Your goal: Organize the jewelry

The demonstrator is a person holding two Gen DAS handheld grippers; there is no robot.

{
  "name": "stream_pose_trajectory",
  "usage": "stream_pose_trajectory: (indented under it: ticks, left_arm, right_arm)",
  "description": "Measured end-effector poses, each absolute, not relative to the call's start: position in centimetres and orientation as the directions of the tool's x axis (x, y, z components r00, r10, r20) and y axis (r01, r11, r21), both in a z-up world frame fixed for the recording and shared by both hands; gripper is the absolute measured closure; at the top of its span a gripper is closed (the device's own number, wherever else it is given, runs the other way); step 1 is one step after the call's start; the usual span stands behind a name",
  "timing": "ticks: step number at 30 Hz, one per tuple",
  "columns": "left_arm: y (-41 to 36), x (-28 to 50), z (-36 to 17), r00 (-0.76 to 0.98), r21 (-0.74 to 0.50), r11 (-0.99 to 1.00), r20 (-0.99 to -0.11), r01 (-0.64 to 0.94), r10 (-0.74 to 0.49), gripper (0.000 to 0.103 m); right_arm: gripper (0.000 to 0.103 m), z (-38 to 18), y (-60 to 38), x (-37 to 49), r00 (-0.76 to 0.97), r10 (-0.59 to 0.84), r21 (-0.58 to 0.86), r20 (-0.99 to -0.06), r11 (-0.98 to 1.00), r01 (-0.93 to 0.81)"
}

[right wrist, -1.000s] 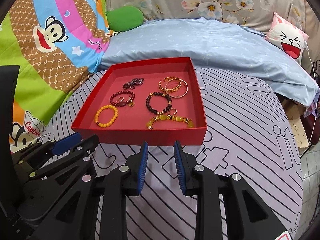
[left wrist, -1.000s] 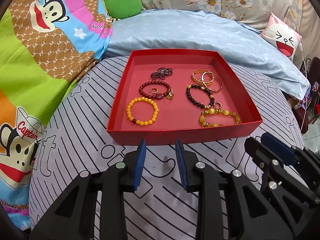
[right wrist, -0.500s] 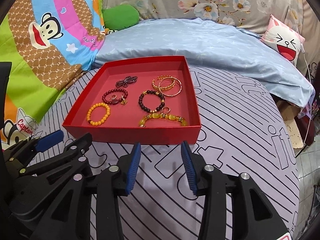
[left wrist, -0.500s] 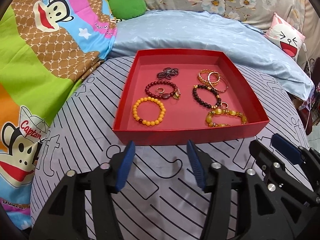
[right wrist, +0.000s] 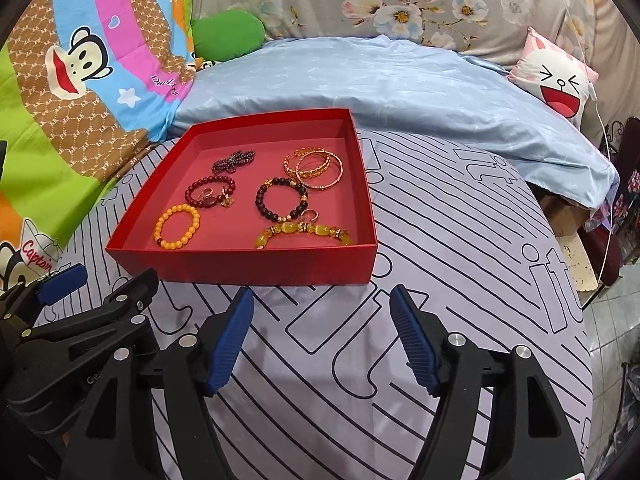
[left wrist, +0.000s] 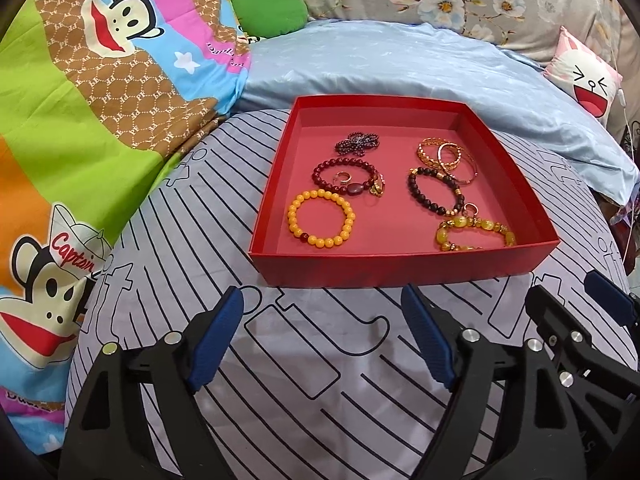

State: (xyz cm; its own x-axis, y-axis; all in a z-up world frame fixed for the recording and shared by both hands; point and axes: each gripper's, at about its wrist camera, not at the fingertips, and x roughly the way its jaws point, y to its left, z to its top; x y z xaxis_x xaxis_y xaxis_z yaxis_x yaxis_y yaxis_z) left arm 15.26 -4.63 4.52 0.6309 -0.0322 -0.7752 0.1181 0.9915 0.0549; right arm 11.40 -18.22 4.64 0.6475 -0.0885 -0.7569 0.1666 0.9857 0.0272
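At the far left lay a cartoon monkey blanket (left wrist: 80,92), with a green cushion (left wrist: 270,10) behind it. The left gripper (left wrist: 322,320) hovered over the striped grey sheet (left wrist: 320,380), its blue-padded jaws opening with nothing between them. Just beyond its tips sat the red tray (left wrist: 400,268), resting on that sheet. Inside, the left column held a dark purple bead cluster (left wrist: 357,143) at the back, a dark red bead bracelet (left wrist: 348,178) with a small ring inside it, and an orange bead bracelet (left wrist: 322,220) nearest. The right column held gold bangles (left wrist: 446,156), a dark brown bead bracelet (left wrist: 434,192) and a yellow stone bracelet (left wrist: 474,234). The right gripper (right wrist: 322,318) stood beside the left, its jaws likewise opening on nothing. A pale blue quilt (right wrist: 400,80) lay behind the tray, and a laughing-face pillow (right wrist: 560,84) lay at the far right.
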Motion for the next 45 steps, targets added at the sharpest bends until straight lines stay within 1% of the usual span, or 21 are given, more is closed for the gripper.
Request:
stream_pose_trajectory:
  ticks: [7, 11, 17, 27, 28, 31, 37, 42, 45]
  left_arm:
    - [-4.8, 15.3, 4.4, 0.628, 0.061, 0.992, -0.778, 0.113, -0.024, 0.024]
    - [-4.6, 15.3, 4.4, 0.629, 0.061, 0.993, -0.777, 0.104, -0.018, 0.021]
    - [-4.5, 15.2, 4.4, 0.631, 0.065, 0.993, -0.776, 0.100, -0.013, 0.019]
    - [-4.4, 15.2, 4.4, 0.630, 0.061, 0.994, -0.776, 0.094, -0.012, 0.019]
    - [-4.3, 15.2, 4.4, 0.630, 0.060, 0.994, -0.777, 0.092, -0.011, 0.019]
    - [-4.0, 15.4, 4.5, 0.628, 0.056, 0.995, -0.778, 0.079, -0.006, 0.018]
    - [-3.9, 15.5, 4.2, 0.615, 0.044, 0.997, -0.788, 0.065, -0.005, 0.016]
    - [-3.7, 15.5, 4.0, 0.612, 0.046, 0.998, -0.790, 0.050, 0.006, 0.011]
    - [-3.7, 15.6, 3.9, 0.611, 0.050, 0.998, -0.792, 0.049, 0.010, 0.011]
  right_arm:
    - [0.032, 4.6, -18.4, 11.2, 0.645, -0.115, 0.009, -0.756, 0.983, 0.186]
    - [0.026, 4.6, -18.5, 11.2, 0.644, -0.127, 0.004, -0.755, 0.980, 0.198]
    - [0.020, 4.5, -18.7, 11.1, 0.647, -0.148, -0.016, -0.748, 0.978, 0.206]
    - [0.017, 4.7, -18.8, 11.0, 0.656, -0.168, -0.031, -0.736, 0.976, 0.215]
    - [0.016, 4.7, -18.9, 11.1, 0.656, -0.169, -0.028, -0.736, 0.975, 0.219]
    - [0.006, 4.5, -19.1, 11.0, 0.656, -0.167, -0.019, -0.737, 0.974, 0.226]
    - [0.007, 4.4, -19.1, 11.0, 0.656, -0.167, -0.018, -0.736, 0.974, 0.228]
    - [0.006, 4.2, -19.2, 11.0, 0.653, -0.161, -0.014, -0.740, 0.974, 0.225]
    - [0.006, 4.1, -19.2, 11.0, 0.651, -0.159, -0.011, -0.742, 0.974, 0.225]
